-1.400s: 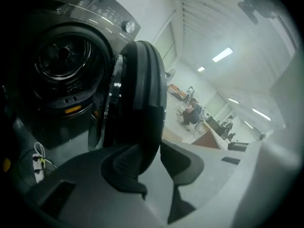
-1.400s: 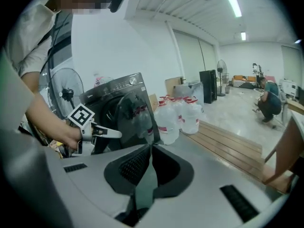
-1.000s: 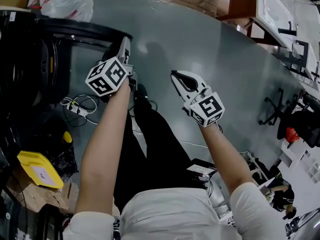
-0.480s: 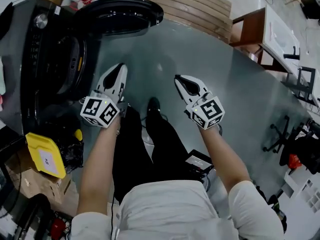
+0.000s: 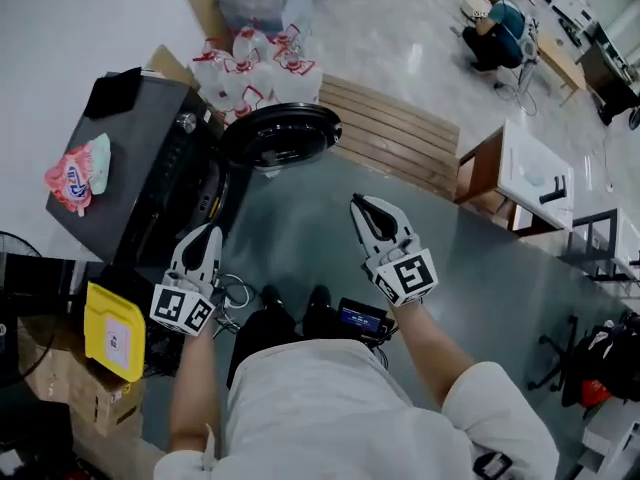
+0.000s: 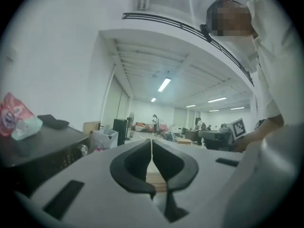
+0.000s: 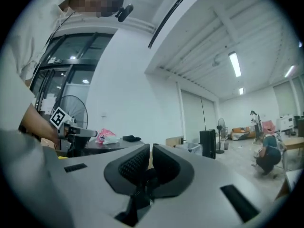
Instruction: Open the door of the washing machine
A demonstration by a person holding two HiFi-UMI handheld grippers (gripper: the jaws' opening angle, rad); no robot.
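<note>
The door (image 5: 282,134) of the washer (image 5: 150,173) already hangs wide open, so the task looks done; the left gripper (image 5: 207,233), just closed, and the right gripper (image 5: 365,206) are both pinched together, empty, apart from it.

Surrounding floor items
Slatted wooden pallet (image 5: 400,148) beside white red-printed plastic bags (image 5: 255,63); yellow plastic bin (image 5: 113,330) next to brown cardboard box (image 5: 60,393).
</note>
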